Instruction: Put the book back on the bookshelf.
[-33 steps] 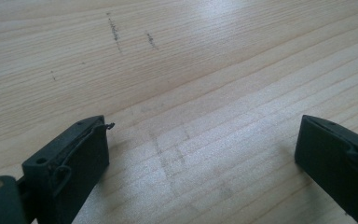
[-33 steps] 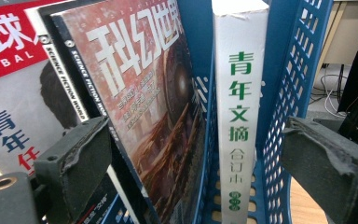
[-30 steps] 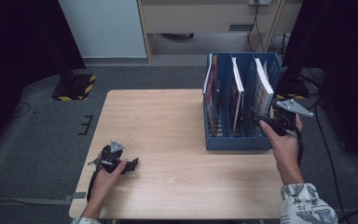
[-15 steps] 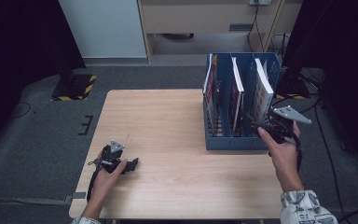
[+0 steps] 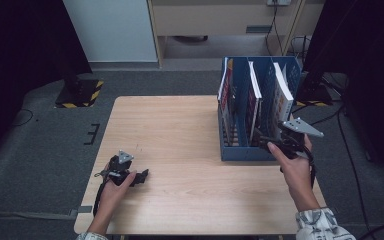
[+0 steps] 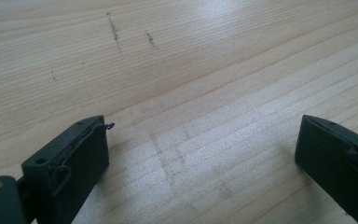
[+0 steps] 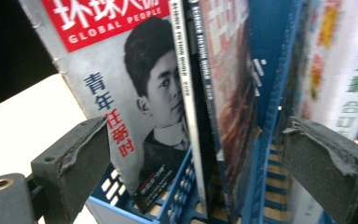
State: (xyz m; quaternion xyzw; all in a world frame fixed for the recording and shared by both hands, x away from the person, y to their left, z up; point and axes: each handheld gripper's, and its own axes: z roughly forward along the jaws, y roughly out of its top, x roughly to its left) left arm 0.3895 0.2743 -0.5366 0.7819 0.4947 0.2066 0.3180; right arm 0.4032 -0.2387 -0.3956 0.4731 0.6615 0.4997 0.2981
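Observation:
A blue magazine rack [image 5: 245, 152] stands on the right side of the wooden table [image 5: 180, 130], with upright magazines [image 5: 254, 95] in its slots. My right gripper [image 5: 262, 139] is held at the rack's near right corner, jaws pointing into it. In the right gripper view it [image 7: 196, 128] is open, and a grey magazine with a red title block [image 7: 121, 107] stands between the jaws, untouched, in the blue rack [image 7: 265, 154]. My left gripper [image 5: 142, 176] rests low on the table near the front left. Its jaws [image 6: 203, 126] are open over bare wood [image 6: 191, 70].
A pale cabinet [image 5: 115, 30] and a wooden unit [image 5: 220, 15] stand behind the table. A yellow-and-black striped base [image 5: 82, 92] sits on the floor at the back left. Dark curtains hang on both sides, and cables [image 5: 345, 145] trail on the floor at the right.
My right gripper has drawn slightly toward the person and lower along the rack's near right corner. The left gripper has stayed still.

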